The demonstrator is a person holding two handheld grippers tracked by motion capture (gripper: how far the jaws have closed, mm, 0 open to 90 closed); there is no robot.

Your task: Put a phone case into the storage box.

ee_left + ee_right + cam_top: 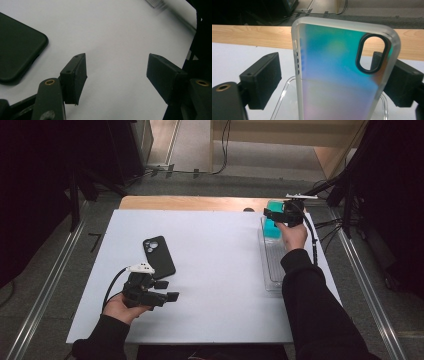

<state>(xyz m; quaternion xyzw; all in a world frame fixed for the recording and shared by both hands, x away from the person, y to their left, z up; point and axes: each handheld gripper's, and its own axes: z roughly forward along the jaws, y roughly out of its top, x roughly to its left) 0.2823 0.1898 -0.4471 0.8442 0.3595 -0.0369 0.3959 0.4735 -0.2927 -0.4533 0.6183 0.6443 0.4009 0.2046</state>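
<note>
A translucent phone case (pixel 329 62) with a teal-to-pink sheen and an oval camera cutout stands upright in a clear plastic tray (pixel 284 93). My right gripper (pixel 332 80) straddles the case. The left pad stands clear of its edge with a gap, and the right pad sits close against the other edge, so the case is not clamped. From above, this gripper (pixel 274 215) is at the tray's far end (pixel 272 270), over the teal case (pixel 271 227). A black phone (pixel 159 256) lies face down at the left. My left gripper (pixel 167 290) hovers open just below it, jaws (pixel 116 72) empty, phone (pixel 17 55) to their left.
A white board (pixel 215 280) covers the table, with a bare wooden strip (pixel 190 202) along its far edge. Metal rails (pixel 47 290) run down both sides. Cables (pixel 220 150) lie on the floor beyond the table, and dark stands crowd the right.
</note>
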